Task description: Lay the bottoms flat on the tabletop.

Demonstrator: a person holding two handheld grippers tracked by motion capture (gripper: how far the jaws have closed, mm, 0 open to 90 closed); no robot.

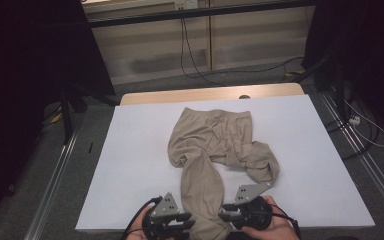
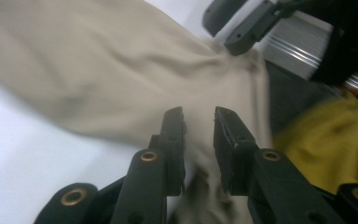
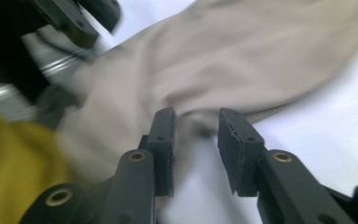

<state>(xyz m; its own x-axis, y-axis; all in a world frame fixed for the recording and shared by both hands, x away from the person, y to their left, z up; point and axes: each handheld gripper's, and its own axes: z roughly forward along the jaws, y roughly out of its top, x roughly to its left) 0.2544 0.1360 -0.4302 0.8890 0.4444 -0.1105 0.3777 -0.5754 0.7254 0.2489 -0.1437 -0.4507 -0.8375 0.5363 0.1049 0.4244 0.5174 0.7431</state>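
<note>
Now, edge: I've both grippers at the table's [image 1: 130,165] near edge, white room either side;
Trousers [image 1: 215,145]: beige, crumpled, leg hem between them;
Left gripper [image 1: 189,223]: narrowly parted over the hem;
Right gripper [image 1: 223,212]: same.

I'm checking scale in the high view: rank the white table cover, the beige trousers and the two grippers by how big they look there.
1. White table cover
2. Beige trousers
3. Left gripper and right gripper: they look alike, so I leave them unranked.
</note>
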